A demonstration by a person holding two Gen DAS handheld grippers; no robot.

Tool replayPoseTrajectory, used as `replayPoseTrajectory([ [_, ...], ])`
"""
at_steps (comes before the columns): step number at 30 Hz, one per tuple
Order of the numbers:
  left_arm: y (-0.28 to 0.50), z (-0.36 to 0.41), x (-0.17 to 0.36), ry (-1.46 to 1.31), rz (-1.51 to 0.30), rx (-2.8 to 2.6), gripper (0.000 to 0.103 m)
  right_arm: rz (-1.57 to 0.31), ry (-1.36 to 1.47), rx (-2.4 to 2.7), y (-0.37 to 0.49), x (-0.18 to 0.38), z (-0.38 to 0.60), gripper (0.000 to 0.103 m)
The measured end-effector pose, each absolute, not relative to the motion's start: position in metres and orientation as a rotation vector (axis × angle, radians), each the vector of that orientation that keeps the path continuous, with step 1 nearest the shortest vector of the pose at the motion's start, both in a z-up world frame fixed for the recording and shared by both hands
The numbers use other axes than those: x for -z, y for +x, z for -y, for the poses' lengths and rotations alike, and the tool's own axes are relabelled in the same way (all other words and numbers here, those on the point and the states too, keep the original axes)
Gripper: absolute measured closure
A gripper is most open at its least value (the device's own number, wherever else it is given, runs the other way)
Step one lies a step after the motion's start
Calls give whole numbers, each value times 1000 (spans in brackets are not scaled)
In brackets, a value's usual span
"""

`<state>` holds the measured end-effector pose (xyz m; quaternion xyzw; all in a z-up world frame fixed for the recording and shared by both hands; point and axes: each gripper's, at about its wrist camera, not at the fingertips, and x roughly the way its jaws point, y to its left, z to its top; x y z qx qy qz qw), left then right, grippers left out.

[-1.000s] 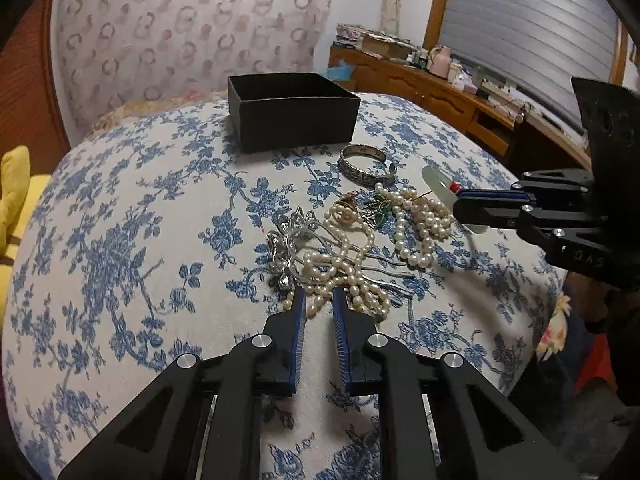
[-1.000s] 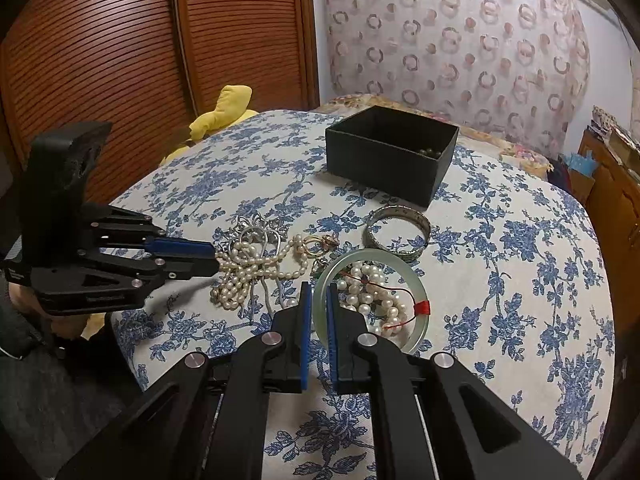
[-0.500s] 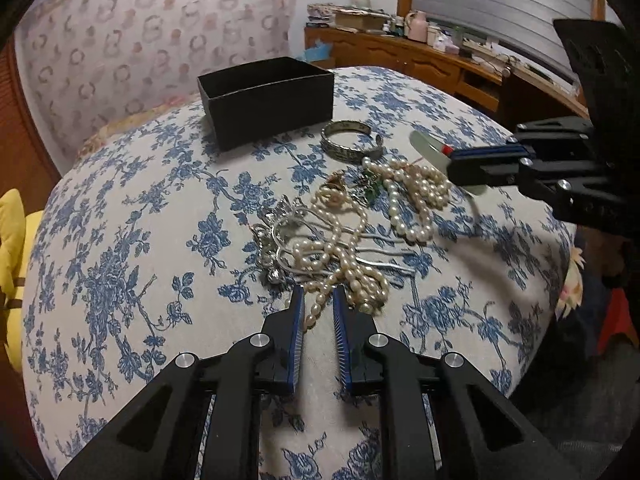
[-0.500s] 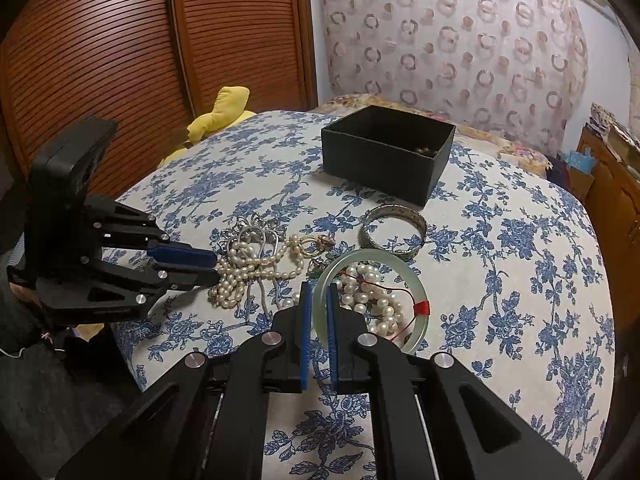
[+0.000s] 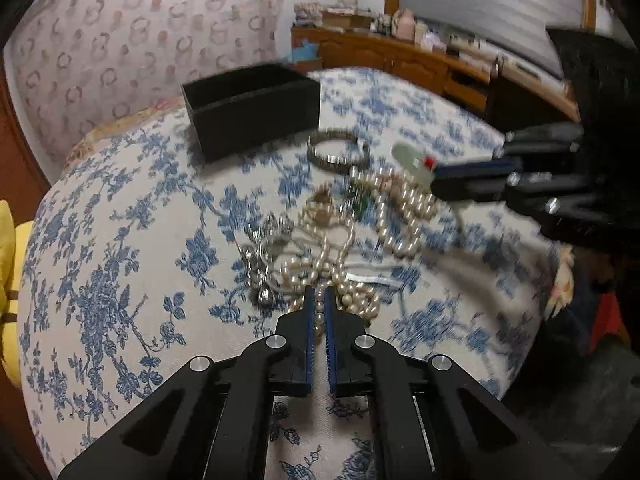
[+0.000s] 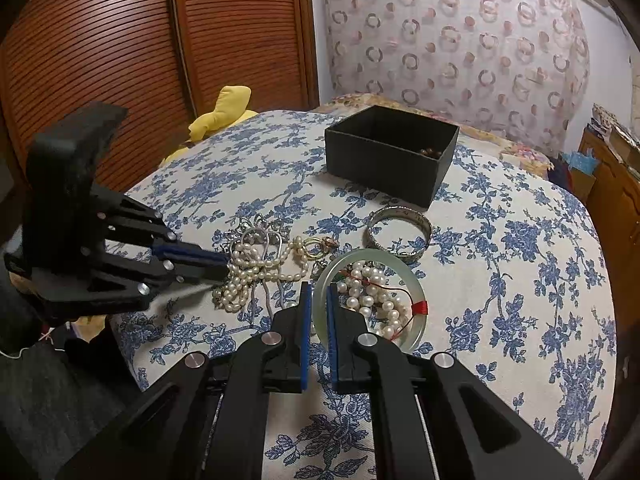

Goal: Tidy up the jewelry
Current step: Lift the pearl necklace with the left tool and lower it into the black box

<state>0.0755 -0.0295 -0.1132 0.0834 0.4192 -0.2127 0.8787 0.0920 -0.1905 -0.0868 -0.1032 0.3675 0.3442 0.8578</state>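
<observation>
Jewelry mostly lies heaped on the floral cloth (image 6: 520, 264), though something small already sits in the black box (image 6: 390, 156). Left gripper (image 5: 319, 312) pinches the pearl strand (image 5: 320, 276); right gripper (image 6: 319, 304) clamps the jade bangle (image 6: 372, 304).

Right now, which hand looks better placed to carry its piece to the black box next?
Probably the right. The right gripper is shut on the pale green bangle, a rigid ring lying apart from the tangle. The left gripper has pinched a pearl strand still knotted into the heap. The black box stands open beyond both.
</observation>
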Motion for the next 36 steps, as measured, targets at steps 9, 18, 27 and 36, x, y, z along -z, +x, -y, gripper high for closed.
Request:
replayPoseTrajectory([
  [9, 71, 22, 48, 83, -718, 461, 99, -733, -211, -734, 89, 71, 190, 95],
  [18, 79, 19, -8, 36, -610, 474, 99, -697, -204, -734, 91, 55, 189, 95],
  [27, 94, 28, -51, 64, -531, 455, 99, -663, -192, -723, 97, 39, 193, 95],
  [36, 126, 28, -82, 69, -489, 412, 99, -619, -202, -711, 118, 18, 190, 95],
])
